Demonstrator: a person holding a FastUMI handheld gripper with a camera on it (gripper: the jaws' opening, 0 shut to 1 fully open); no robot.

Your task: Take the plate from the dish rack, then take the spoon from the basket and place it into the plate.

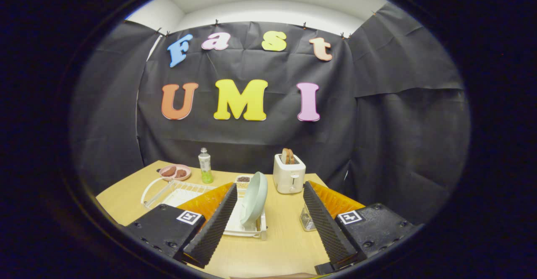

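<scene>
On the wooden table point(277, 233), gripper point(268, 222) fingers spread wide and empty; pale green plate point(254, 199) on edge in white dish rack point(197, 195) between them, toaster point(289, 173) at 1 o'clock, mesh basket point(307, 221) beside the right finger, contents indiscernible.

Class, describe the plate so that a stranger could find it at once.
On the wooden table lies a white dish rack. The plate stands on edge in it, between the open tool's fingers; it is pale green, unlike the pink dish behind.
</scene>
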